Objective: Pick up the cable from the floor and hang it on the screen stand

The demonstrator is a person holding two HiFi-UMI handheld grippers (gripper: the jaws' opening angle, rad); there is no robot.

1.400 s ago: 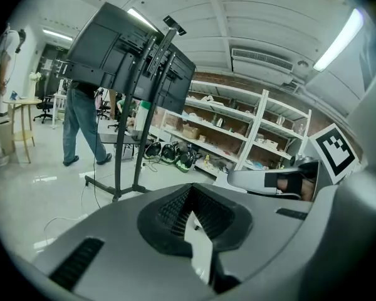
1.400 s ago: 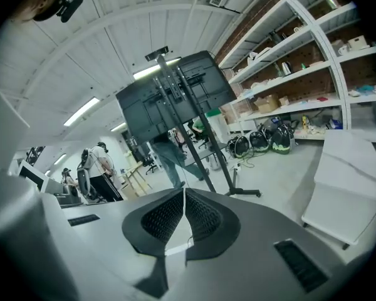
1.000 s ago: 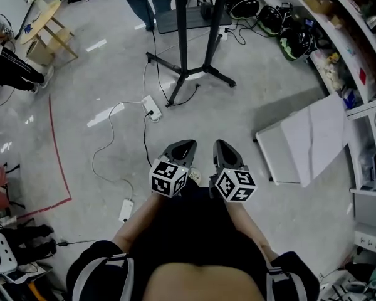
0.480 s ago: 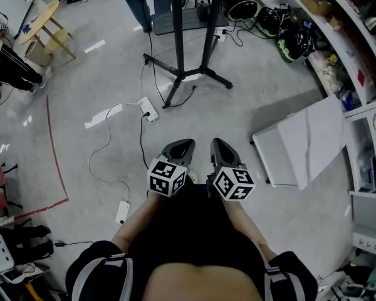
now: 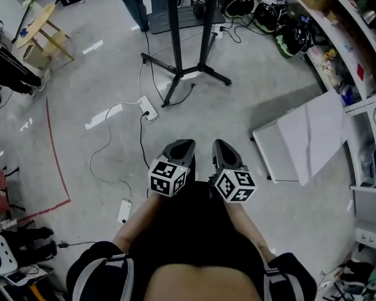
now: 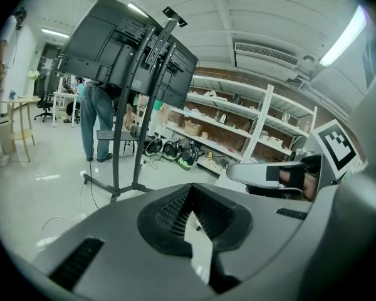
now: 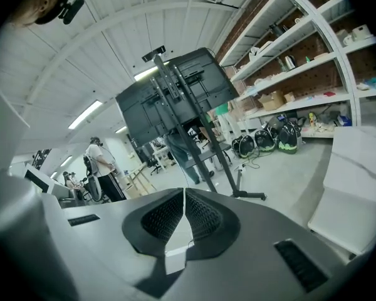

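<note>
A thin white cable (image 5: 104,144) loops over the grey floor from a white power strip (image 5: 148,108) to a white adapter (image 5: 125,211), left of both grippers and apart from them. A black cable (image 5: 142,140) runs beside it. The black screen stand (image 5: 177,39) rises ahead with its legs spread on the floor; its dark screens (image 6: 133,49) show in the left gripper view, and the stand (image 7: 197,143) in the right gripper view. My left gripper (image 5: 181,147) (image 6: 189,188) is shut and empty. Beside it, my right gripper (image 5: 222,148) (image 7: 184,190) is shut and empty too. Both are held close to my body.
A white folded board (image 5: 308,140) lies on the floor to the right, before long shelves (image 5: 357,49). Helmets (image 5: 287,37) sit by the shelf foot. A person (image 5: 141,2) stands behind the stand. A red tape line (image 5: 55,152) and a wooden stool (image 5: 41,24) are at left.
The head view has drifted slightly, so floor things sit a touch further left. Both grippers stay shut and side by side where they were.
</note>
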